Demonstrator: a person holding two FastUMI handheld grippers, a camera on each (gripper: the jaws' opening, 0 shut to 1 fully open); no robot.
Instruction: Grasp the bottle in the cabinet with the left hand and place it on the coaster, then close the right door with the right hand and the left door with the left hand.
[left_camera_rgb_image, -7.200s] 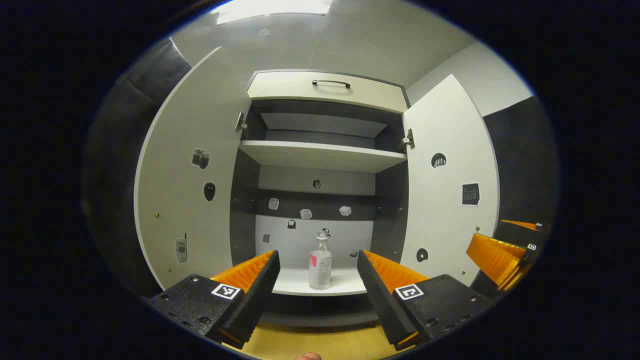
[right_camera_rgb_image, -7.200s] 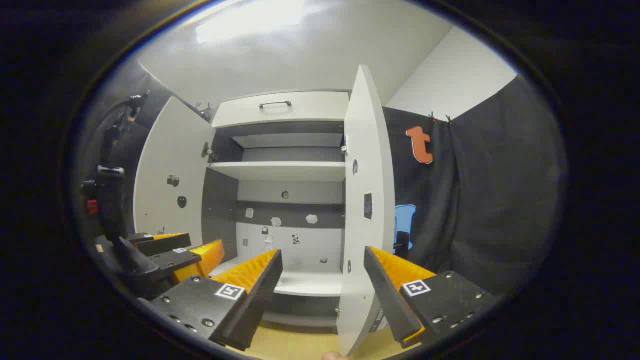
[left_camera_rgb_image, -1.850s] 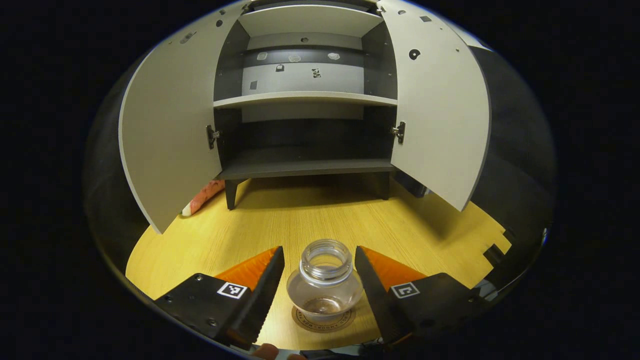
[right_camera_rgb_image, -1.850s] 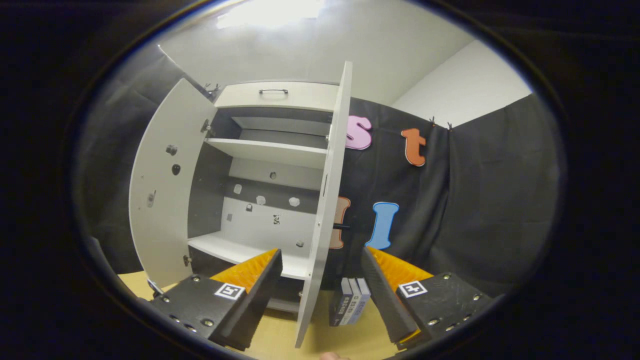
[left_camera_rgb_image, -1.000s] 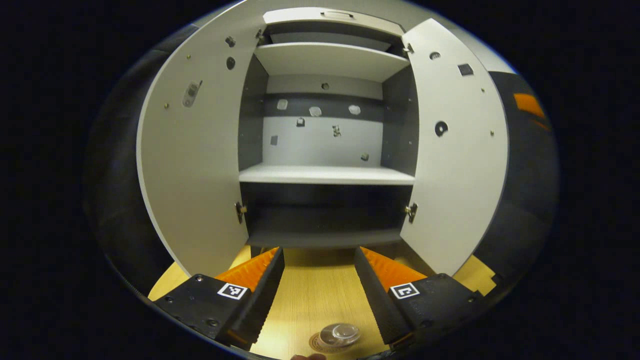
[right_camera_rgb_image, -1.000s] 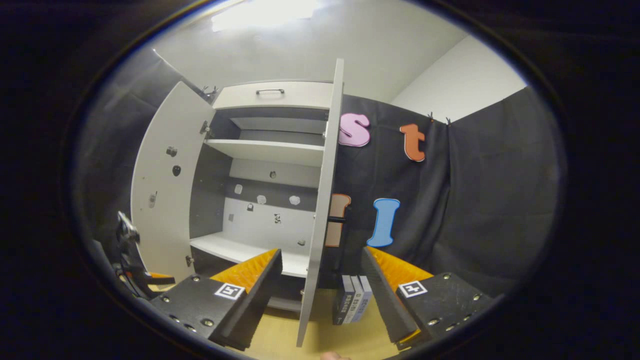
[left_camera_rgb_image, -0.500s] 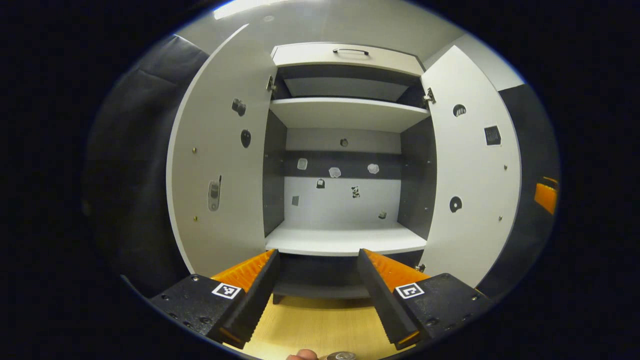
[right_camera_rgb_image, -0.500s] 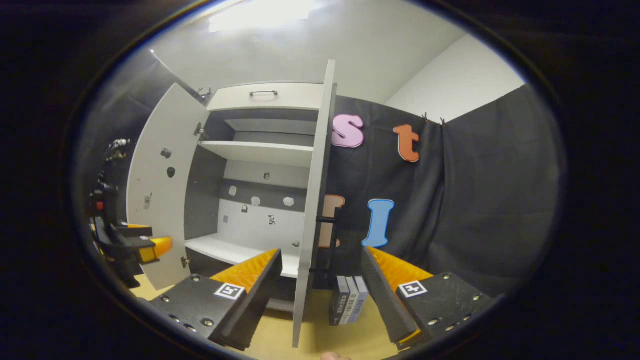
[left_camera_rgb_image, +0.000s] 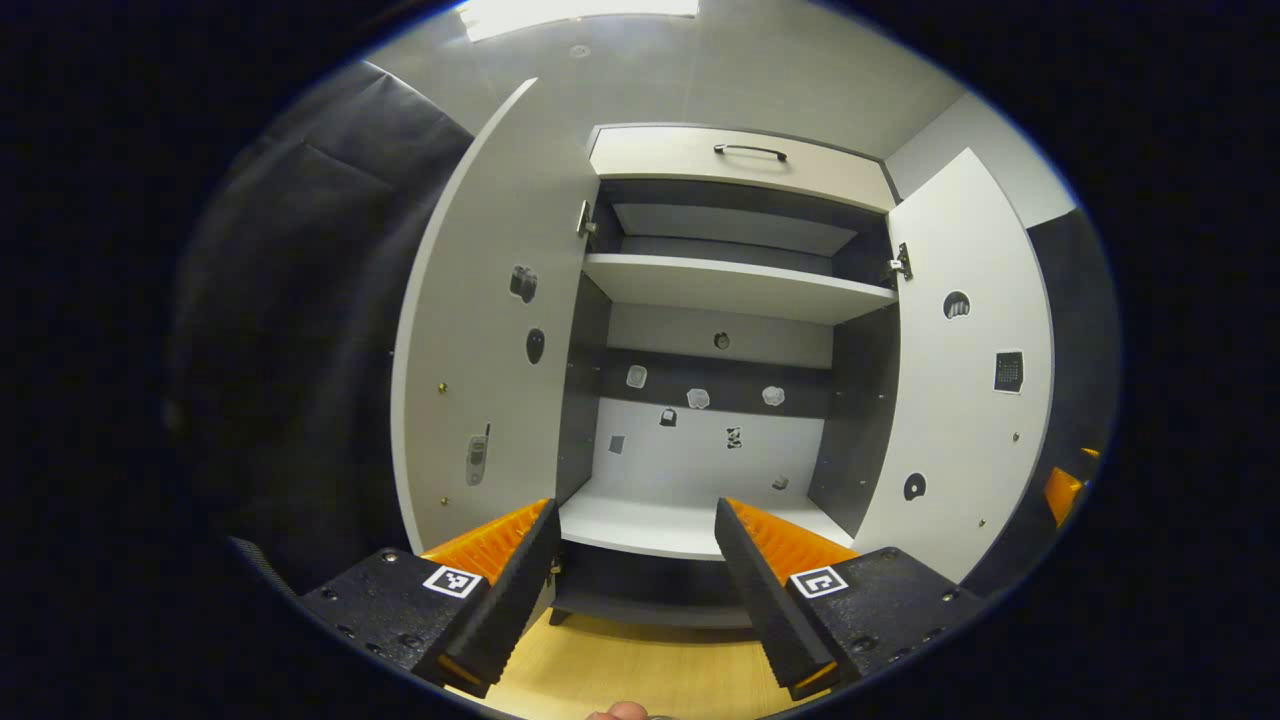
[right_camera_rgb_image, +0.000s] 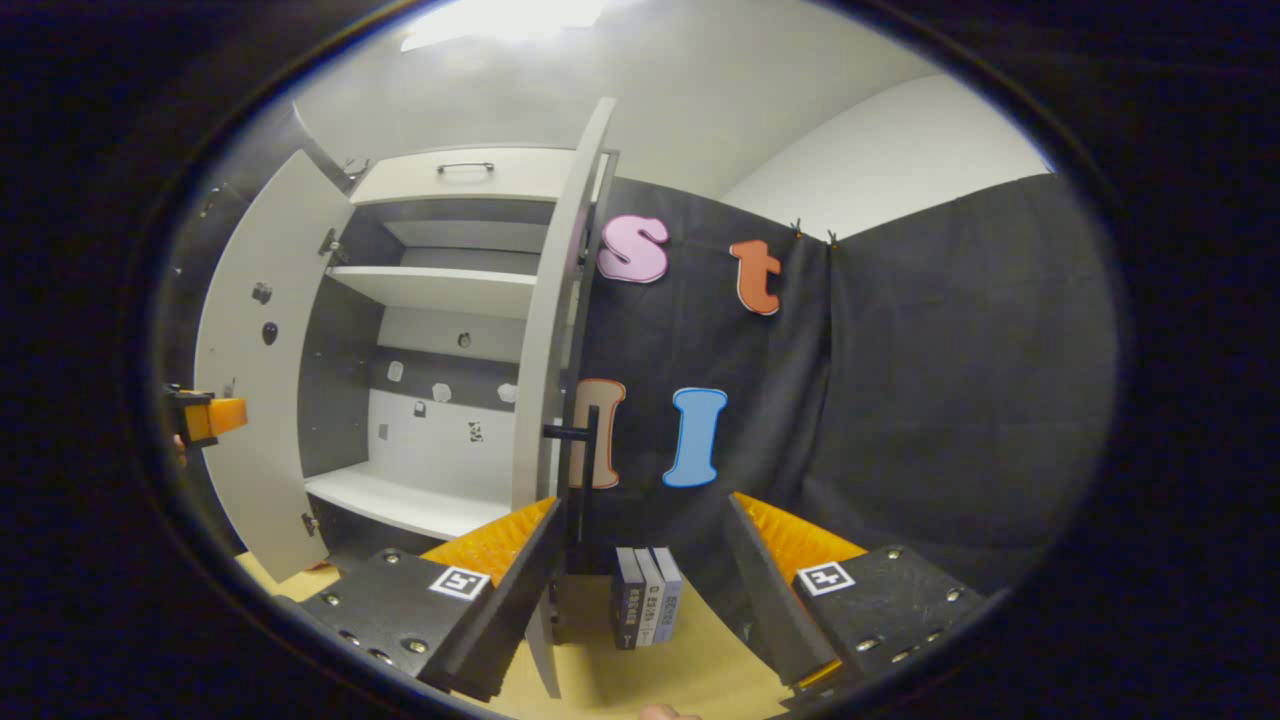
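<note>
The white cabinet stands with both doors swung wide, and its lower shelf is bare. In the left gripper view my left gripper is open, level with that shelf and empty, with the left door just beside its left finger. In the right gripper view my right gripper is open and empty. It sits at the outer side of the right door, which I see edge-on with its black handle above my left finger. The left gripper shows far left, in front of the left door.
Three upright books stand on the wooden table against the black cloth wall, between my right fingers. The right door carries small stickers. A drawer front with a handle tops the cabinet. A fingertip shows at the bottom edge.
The left gripper has risen away from the bottle on the coaster and turned left toward the left door. The right gripper has moved right, round to the outer face of the right door.
</note>
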